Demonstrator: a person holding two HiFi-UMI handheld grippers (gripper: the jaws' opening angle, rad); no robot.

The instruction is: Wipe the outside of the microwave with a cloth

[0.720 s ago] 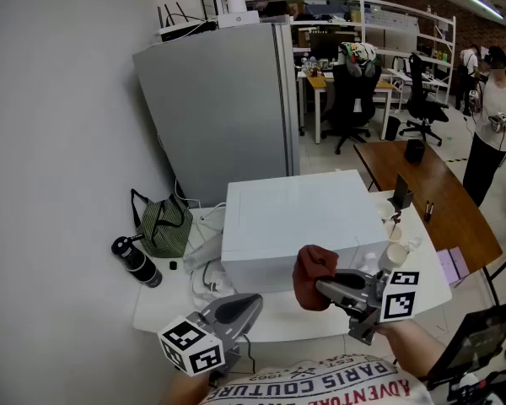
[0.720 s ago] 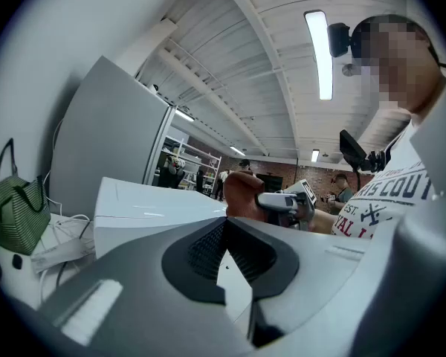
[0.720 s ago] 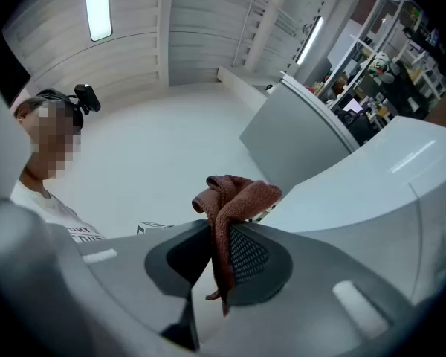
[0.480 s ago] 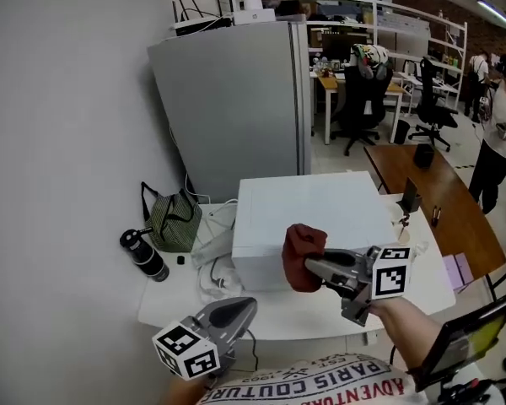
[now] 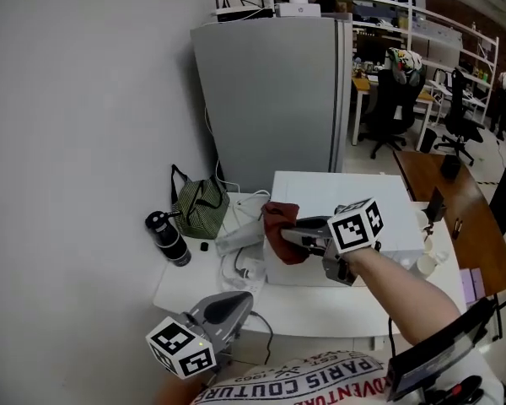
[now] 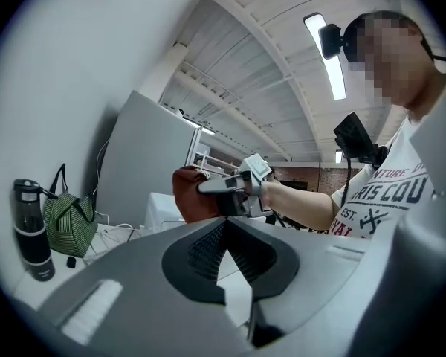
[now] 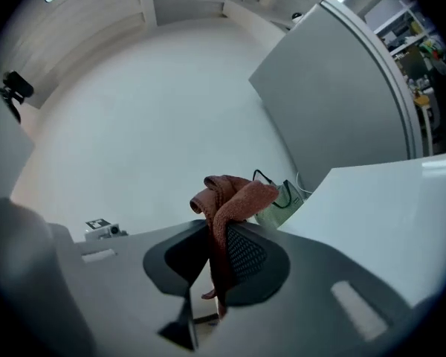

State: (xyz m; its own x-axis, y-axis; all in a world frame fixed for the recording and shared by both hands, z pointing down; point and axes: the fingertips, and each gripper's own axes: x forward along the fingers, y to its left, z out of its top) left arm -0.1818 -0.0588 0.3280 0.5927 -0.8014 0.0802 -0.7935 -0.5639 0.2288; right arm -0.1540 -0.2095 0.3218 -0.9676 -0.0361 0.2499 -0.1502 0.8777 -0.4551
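The white microwave (image 5: 354, 201) stands on a white table (image 5: 304, 310). My right gripper (image 5: 288, 234) is shut on a dark red cloth (image 5: 280, 229), held at the microwave's front left corner. In the right gripper view the cloth (image 7: 230, 199) bunches above the closed jaws (image 7: 217, 262), with the microwave's white top (image 7: 379, 214) to the right. My left gripper (image 5: 236, 304) hangs low near the table's front edge, shut with nothing in it. In the left gripper view its jaws (image 6: 224, 248) meet, and the right gripper with the cloth (image 6: 189, 195) shows beyond.
A green striped bag (image 5: 199, 206), a black bottle (image 5: 167, 237) and loose white cables (image 5: 236, 260) lie left of the microwave. A grey refrigerator (image 5: 274, 99) stands behind. Small cups (image 5: 426, 260) sit at the table's right. A brown table (image 5: 460, 218) and office chairs (image 5: 396, 99) are further right.
The right gripper has carried the cloth left and up, from in front of the microwave to its front left corner. The head view has swung left. The left gripper stays low.
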